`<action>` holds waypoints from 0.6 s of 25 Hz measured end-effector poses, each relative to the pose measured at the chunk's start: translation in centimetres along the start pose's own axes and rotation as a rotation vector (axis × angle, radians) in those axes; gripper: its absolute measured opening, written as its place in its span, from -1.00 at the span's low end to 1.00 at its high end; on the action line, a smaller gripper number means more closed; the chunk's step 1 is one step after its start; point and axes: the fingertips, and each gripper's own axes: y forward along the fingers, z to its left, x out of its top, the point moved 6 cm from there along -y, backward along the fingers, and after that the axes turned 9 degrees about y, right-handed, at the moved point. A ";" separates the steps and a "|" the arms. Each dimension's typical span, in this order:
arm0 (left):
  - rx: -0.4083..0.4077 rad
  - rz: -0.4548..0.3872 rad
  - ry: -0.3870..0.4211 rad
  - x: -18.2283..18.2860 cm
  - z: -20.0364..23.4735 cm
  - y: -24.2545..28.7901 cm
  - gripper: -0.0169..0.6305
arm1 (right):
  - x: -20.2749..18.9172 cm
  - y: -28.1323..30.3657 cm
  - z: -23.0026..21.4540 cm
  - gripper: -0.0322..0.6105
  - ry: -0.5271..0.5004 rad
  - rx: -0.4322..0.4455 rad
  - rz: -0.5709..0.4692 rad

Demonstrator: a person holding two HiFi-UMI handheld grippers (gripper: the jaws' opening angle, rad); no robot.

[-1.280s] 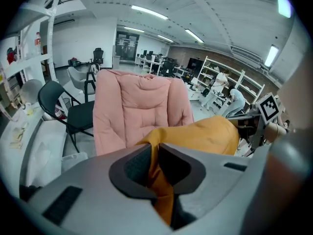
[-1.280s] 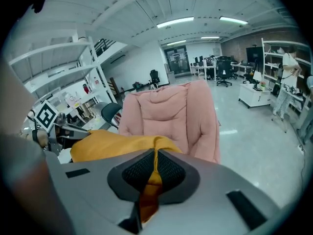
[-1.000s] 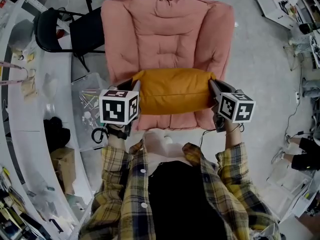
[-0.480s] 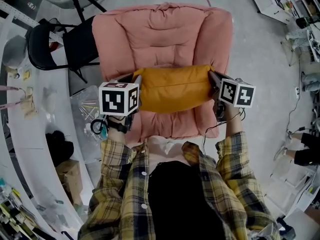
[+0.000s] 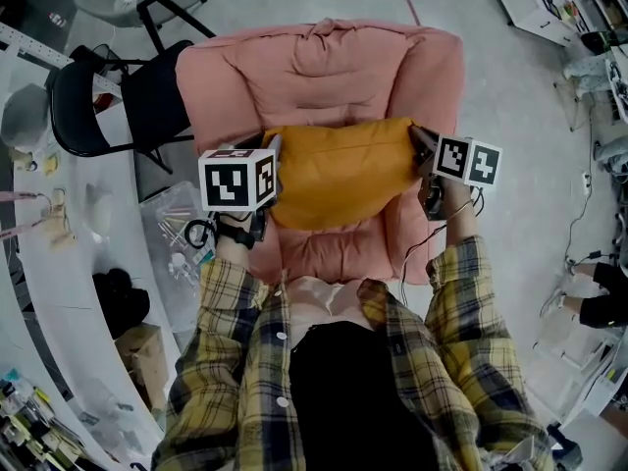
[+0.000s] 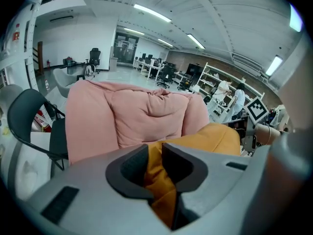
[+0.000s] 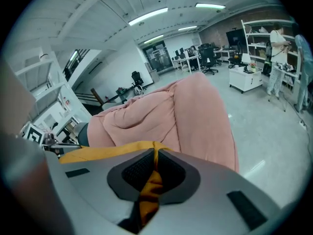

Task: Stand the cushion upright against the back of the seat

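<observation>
An orange cushion (image 5: 339, 170) hangs crosswise over the pink padded seat (image 5: 324, 67), close to its backrest. My left gripper (image 5: 272, 153) pinches the cushion's left end. Its jaws have just been opening, and orange fabric (image 6: 161, 180) still fills the gap between them in the left gripper view. My right gripper (image 5: 418, 141) is shut on the cushion's right end, with a thin fold of fabric (image 7: 152, 182) clamped between its pads. In both gripper views the pink backrest (image 6: 146, 114) rises just beyond the jaws.
A black chair (image 5: 108, 96) stands left of the seat. A curved white desk (image 5: 59, 263) and a clear bin of small items (image 5: 177, 229) are at my left. Grey floor lies to the right, with a seated person (image 5: 599, 302) at the edge.
Both grippers have carried the cushion away from me, from over the front of the seat pad towards the backrest. The cushion's far edge now reaches the lower backrest.
</observation>
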 end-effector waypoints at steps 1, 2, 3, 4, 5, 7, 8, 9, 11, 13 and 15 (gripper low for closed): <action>-0.003 -0.004 -0.007 0.4 0.3 0.5 -0.70 | 0.4 0.5 -0.2 -0.80 0.014 0.002 -0.001; -0.005 -0.006 -0.014 0.8 0.6 1.0 -0.69 | 0.8 1.0 -0.4 -0.80 0.027 0.002 -0.001; -0.008 -0.006 -0.021 1.1 1.0 1.5 -0.69 | 1.2 1.5 -0.6 -0.80 0.037 0.001 0.000; -0.009 -0.005 -0.028 1.5 1.3 2.0 -0.69 | 1.6 2.0 -0.8 -0.80 0.046 -0.001 0.002; -0.008 -0.004 -0.033 1.8 1.5 2.5 -0.69 | 1.9 2.6 -1.0 -0.80 0.055 -0.004 0.005; -0.001 0.001 -0.033 2.5 2.0 3.5 -0.68 | 2.5 3.6 -1.3 -0.80 0.073 -0.013 0.007; 0.004 0.004 -0.030 2.7 2.3 3.9 -0.68 | 2.8 4.0 -1.4 -0.80 0.083 -0.017 0.007; 0.007 0.004 -0.027 3.0 2.7 4.3 -0.68 | 3.0 4.5 -1.5 -0.80 0.090 -0.019 0.007; 0.010 -0.008 -0.021 3.5 3.5 4.9 -0.68 | 3.5 5.4 -1.4 -0.80 0.099 -0.015 0.009; 0.011 -0.029 -0.015 3.7 4.1 5.2 -0.66 | 4.0 6.0 -1.3 -0.80 0.096 -0.007 0.016; 0.007 -0.039 -0.011 4.1 4.5 5.5 -0.66 | 4.5 6.4 -1.1 -0.80 0.087 -0.014 0.018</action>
